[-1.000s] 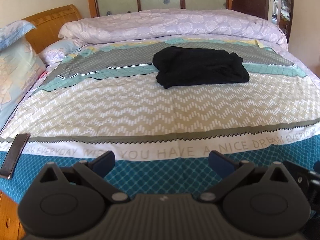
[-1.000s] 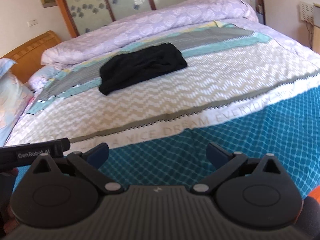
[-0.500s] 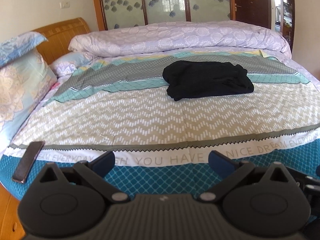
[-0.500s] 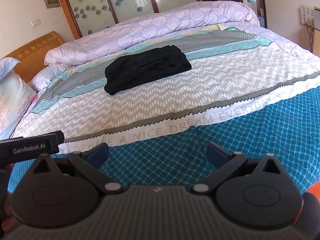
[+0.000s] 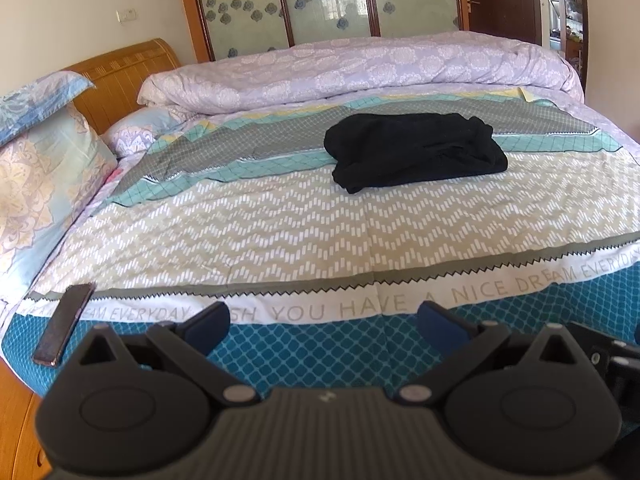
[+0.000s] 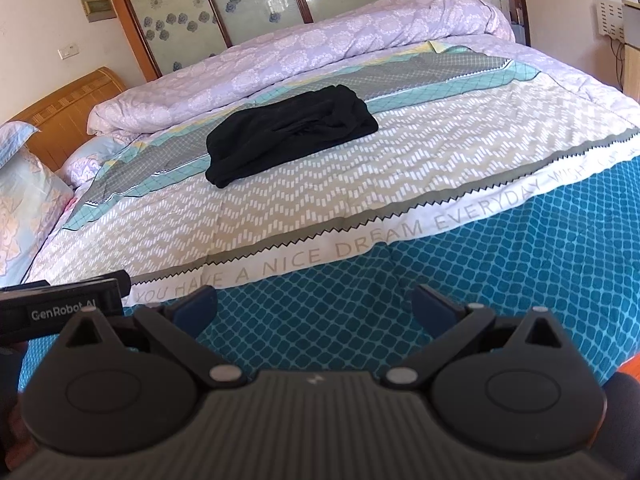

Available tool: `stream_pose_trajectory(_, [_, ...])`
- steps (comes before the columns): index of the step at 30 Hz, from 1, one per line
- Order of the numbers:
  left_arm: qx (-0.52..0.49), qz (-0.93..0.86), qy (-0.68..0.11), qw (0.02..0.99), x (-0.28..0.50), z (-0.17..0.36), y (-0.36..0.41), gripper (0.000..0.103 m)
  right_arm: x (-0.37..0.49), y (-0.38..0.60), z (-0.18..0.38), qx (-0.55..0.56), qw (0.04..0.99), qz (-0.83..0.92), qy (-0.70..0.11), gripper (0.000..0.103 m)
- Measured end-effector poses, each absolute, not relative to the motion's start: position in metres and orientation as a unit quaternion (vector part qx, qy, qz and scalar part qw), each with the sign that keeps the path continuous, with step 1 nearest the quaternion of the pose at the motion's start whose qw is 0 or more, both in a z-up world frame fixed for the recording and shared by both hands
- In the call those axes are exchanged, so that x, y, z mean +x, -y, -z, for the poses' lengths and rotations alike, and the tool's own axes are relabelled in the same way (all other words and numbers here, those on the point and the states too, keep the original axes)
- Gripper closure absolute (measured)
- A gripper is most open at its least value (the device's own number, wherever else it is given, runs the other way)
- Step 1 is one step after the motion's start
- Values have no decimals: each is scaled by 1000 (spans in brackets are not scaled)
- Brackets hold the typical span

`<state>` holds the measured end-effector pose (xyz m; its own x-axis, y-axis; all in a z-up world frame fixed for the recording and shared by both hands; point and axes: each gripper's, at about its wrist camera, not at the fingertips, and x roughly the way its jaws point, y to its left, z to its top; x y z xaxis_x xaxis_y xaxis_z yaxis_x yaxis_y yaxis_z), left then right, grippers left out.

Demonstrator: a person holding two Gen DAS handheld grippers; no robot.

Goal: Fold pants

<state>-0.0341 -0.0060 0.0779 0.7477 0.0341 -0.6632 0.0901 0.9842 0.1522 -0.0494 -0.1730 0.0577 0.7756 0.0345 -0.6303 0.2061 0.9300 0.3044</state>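
The black pants (image 5: 416,152) lie in a compact folded bundle on the patterned bedspread (image 5: 280,232), toward the far middle of the bed; they also show in the right wrist view (image 6: 292,132). My left gripper (image 5: 326,322) is open and empty, held over the near blue edge of the bed, far from the pants. My right gripper (image 6: 316,304) is open and empty too, over the blue band at the near edge. The left gripper's body (image 6: 60,312) shows at the left of the right wrist view.
A rolled lilac duvet (image 5: 360,68) lies along the far side of the bed. Pillows (image 5: 36,184) and a wooden headboard (image 5: 120,76) are at the left. A dark phone (image 5: 64,324) lies on the bed's near left corner. Wardrobe doors (image 5: 328,0) stand behind.
Both grippers have risen and tilted upward, so the bed and pants sit lower in view and more of the wall shows. The pants have not moved. Both grippers stay open.
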Motion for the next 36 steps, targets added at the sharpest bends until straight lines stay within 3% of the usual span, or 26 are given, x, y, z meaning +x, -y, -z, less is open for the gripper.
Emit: stream_pose_trajectory(36, [88, 11, -383, 920, -30, -65, 5, 0, -54, 187, -55, 205, 921, 71, -322, 0])
